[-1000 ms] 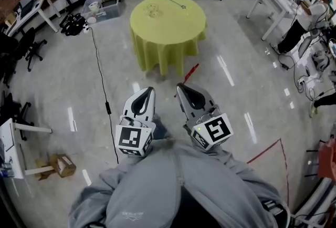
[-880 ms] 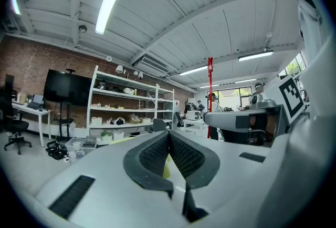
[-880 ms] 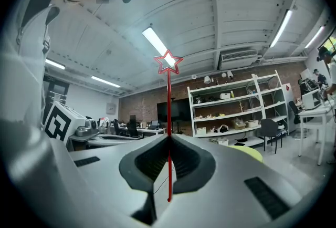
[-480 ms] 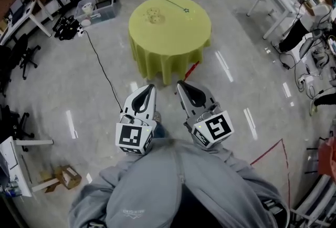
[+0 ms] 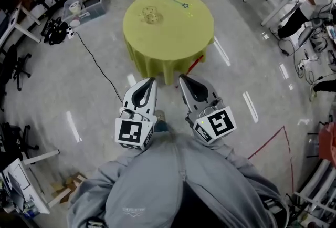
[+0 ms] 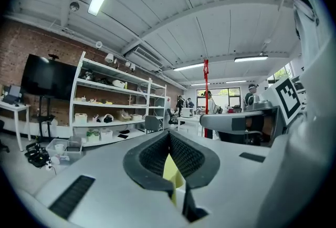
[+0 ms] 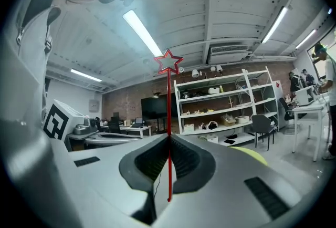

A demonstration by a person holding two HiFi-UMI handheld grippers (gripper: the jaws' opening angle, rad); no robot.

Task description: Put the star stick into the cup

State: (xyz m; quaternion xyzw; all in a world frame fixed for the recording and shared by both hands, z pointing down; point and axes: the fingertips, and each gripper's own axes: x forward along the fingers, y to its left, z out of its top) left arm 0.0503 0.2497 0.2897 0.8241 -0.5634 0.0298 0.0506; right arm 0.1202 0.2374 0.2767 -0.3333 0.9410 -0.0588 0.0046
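Closer than a second before, the yellow round table (image 5: pixel 173 32) bearing the cup (image 5: pixel 150 13) lay just ahead of both grippers, which were held side by side near the body and pointed forward. The right gripper (image 5: pixel 182 78) was clamped on the red star stick (image 7: pixel 168 109), star outward. The left gripper (image 5: pixel 152 80) was closed on nothing.

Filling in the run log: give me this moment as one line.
right gripper: shut on red star stick | left gripper: shut, empty | cup: on yellow table, far ahead | stick not yet in cup
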